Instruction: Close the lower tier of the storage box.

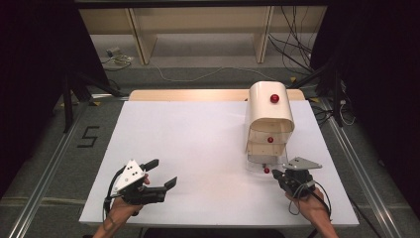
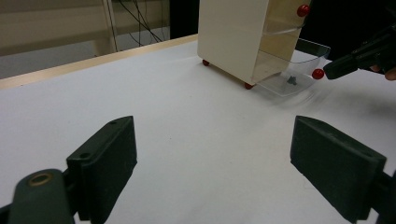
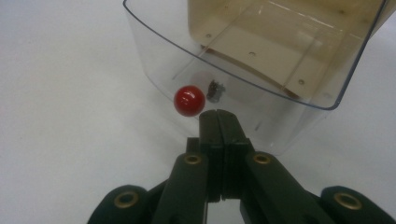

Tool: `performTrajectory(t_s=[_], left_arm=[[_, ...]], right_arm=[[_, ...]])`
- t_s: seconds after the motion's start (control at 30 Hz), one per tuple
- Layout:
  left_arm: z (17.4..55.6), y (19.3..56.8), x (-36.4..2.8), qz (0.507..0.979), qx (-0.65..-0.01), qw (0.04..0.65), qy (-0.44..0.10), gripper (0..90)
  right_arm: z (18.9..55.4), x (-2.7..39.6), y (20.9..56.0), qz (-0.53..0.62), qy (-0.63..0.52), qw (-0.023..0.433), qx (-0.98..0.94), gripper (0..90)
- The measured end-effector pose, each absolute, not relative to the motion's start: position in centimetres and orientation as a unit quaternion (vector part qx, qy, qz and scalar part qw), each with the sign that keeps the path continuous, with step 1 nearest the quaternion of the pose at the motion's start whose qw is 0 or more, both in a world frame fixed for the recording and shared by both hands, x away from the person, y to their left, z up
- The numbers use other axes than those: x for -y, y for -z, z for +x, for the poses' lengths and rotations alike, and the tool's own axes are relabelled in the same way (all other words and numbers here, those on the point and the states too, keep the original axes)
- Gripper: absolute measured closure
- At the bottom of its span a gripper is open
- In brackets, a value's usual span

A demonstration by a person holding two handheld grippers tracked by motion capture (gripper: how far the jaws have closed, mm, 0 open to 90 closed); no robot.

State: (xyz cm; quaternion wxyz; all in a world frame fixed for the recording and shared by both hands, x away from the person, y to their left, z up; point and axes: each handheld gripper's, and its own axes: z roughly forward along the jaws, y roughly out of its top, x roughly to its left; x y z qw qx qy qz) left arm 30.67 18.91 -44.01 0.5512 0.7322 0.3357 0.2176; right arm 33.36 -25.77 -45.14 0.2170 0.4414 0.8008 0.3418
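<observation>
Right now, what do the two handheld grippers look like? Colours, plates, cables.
Both are black two-jaw units. The left gripper has flat, blocky jaws, brass-coloured pivot bushings, and a light grey three-cornered plate with small holes on top. The right gripper carries a similar grey plate. A black cable loops from each. Forearms are bare, no sleeves.

We see the white surface (image 1: 198, 148) evenly lit from above, while the room around it falls into darkness. Shadows stay soft and faint. In the right gripper view the red knob (image 3: 189, 100) carries a small glare spot. All three pictures look slightly soft and grainy.
</observation>
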Motion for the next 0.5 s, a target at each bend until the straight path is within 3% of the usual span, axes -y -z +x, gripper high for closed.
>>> performTrajectory(t_s=[0.5], left_arm=[[30.67,44.00,-18.96,0.732,-0.336,0.552,-0.217,14.3]], right_arm=[[33.57,25.76,45.23,0.444,-0.341,0.220,-0.799,90.0]])
